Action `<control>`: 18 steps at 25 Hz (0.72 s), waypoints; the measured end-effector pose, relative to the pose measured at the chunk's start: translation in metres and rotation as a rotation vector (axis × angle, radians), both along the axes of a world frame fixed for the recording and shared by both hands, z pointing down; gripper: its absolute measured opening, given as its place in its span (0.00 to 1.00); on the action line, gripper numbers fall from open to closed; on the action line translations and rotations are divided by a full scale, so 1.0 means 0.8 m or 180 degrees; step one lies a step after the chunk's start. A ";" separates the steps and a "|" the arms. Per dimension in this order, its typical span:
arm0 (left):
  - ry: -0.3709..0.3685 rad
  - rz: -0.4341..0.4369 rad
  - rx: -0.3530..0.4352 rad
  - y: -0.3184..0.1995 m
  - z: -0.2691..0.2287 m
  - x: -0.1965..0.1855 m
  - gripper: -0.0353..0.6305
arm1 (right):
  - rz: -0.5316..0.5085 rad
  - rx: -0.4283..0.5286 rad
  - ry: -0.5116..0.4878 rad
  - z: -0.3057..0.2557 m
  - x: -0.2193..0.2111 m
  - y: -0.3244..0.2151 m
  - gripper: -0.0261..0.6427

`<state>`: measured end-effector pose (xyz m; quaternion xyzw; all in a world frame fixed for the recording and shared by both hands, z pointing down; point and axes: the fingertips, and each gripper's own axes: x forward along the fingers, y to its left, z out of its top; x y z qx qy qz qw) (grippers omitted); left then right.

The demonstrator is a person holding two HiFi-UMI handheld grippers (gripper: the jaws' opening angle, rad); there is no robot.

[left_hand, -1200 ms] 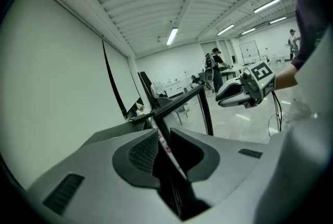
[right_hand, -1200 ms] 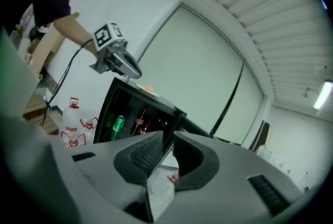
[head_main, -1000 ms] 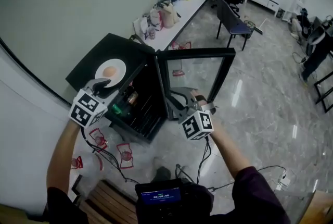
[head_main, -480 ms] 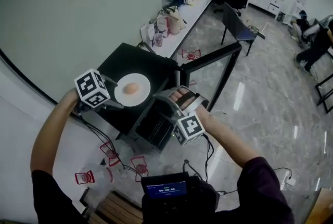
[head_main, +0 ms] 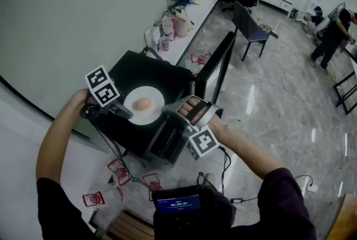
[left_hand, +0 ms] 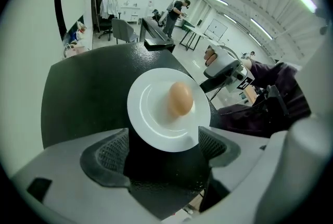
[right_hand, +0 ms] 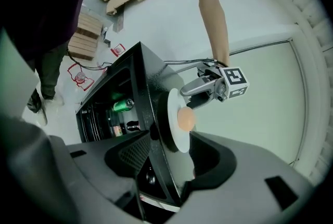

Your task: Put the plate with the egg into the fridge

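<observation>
Left claw [left_hand: 162, 147]: spread wide, having just been opening; near rim of the plate [left_hand: 151, 121] between the pads [left_hand: 112, 152], not yet pinched.
Right claw [right_hand: 166, 158]: about half spread, also just been opening; front edge of the fridge [head_main: 139, 68] top between its pads [right_hand: 135, 152], no clamp to be seen, tips just beside the plate's right rim.
Plate: flat on the fridge top, near the front right edge, between the two claws.
Egg [left_hand: 180, 99]: loose at the middle of the plate.
Fridge: low and black, door [head_main: 216, 63] swung open to the far right, a green can [right_hand: 124, 106] and wire shelves [head_main: 167, 143] inside.
Step in hand: probably lining up to take the plate; nothing lifted yet.
Next move: likely closing the left pads on the rim, perhaps steadying the opposite rim with the right, then lifting level, coming down past the front edge and sliding onto a free shelf.
Risk: egg rolling off at any tilt.
</observation>
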<state>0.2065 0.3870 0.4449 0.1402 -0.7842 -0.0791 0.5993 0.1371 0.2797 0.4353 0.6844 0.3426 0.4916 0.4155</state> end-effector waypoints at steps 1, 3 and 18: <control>-0.0007 0.0024 -0.0003 -0.001 -0.001 0.000 0.63 | -0.0016 -0.0017 -0.0010 -0.001 0.001 0.000 0.37; -0.0058 0.0079 -0.0001 -0.005 -0.004 -0.003 0.63 | -0.0018 0.0025 -0.0019 0.002 0.003 -0.002 0.37; -0.0206 0.0438 -0.0161 -0.073 0.000 -0.030 0.63 | -0.0180 -0.0226 -0.0171 0.004 0.011 -0.026 0.20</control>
